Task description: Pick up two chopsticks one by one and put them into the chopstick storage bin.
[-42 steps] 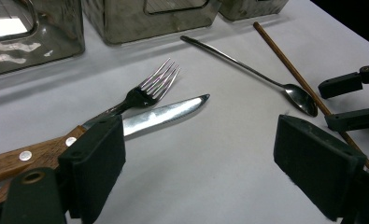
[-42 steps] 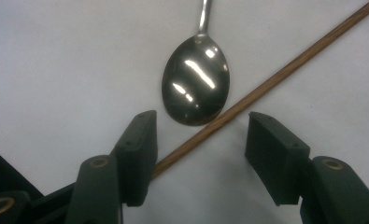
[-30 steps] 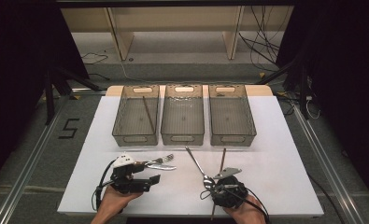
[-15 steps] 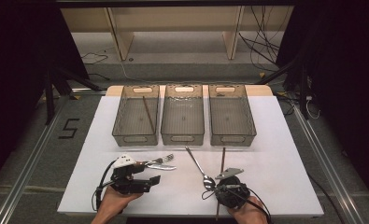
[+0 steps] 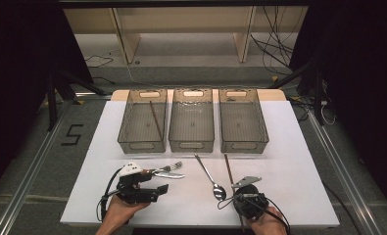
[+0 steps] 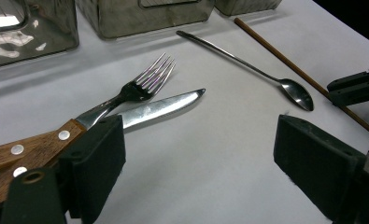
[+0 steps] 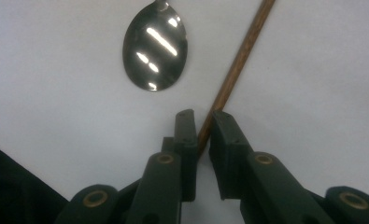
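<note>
Because the right gripper [image 7: 202, 122] has just been closing its jaws, the brown chopstick [image 7: 238, 60] now sits pinched between them on the white table [image 5: 299, 161], beside the spoon [image 7: 155, 50], likely headed for 1 of 3 bins [image 5: 143, 120]. The left gripper [image 6: 196, 154] waits wide apart beside the fork [image 6: 145, 84] and knife [image 6: 161, 106].

Three clear bins [image 5: 193, 120] in a row at the far side of the white table [image 5: 299, 161]; a brown stick [image 5: 156, 120] lies in the left one. Nearer: a fork [image 5: 169, 168] and a knife [image 5: 173, 175] with wooden handles, crossing, and a long spoon [image 5: 210, 178].
</note>
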### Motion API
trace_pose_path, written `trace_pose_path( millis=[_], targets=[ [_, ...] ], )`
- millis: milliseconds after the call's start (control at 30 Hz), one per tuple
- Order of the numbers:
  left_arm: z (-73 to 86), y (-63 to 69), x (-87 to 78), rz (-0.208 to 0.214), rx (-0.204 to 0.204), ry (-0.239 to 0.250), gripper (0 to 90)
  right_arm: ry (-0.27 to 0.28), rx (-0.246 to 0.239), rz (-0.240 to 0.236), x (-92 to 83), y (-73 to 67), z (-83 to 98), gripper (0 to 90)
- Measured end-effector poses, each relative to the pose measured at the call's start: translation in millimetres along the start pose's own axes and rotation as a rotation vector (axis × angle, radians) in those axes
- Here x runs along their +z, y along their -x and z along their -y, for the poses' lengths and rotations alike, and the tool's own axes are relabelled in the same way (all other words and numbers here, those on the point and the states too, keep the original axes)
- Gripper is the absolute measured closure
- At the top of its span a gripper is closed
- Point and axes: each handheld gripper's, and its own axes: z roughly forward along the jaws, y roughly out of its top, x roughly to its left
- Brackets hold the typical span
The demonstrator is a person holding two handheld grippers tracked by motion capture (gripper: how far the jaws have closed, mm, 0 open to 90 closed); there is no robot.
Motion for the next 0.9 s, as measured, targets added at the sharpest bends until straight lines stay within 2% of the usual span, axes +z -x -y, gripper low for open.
trace_pose_path(
  millis=[133, 333, 733, 900],
  targets=[
    [-0.1, -0.1, 0.1, 0.001, -0.001, 0.0, 16.6, 0.007, 0.005, 0.025, -0.9, 0.8, 3.0, 83.9],
    [-0.2, -0.1, 0.4, 0.002, -0.001, -0.001, 16.5, 0.01, 0.009, 0.032, -0.7, 2.8, 4.0, 85.9],
    [-0.4, -1.9, 0.0, 0.004, -0.006, 0.001, 16.6, 0.046, 0.032, 0.018, -0.3, 7.5, 5.6, 86.3],
    [-0.3, -3.0, -0.2, 0.002, -0.01, 0.0, 16.6, 0.078, 0.041, 0.009, -5.5, 10.2, 5.6, 86.3]
  ],
)
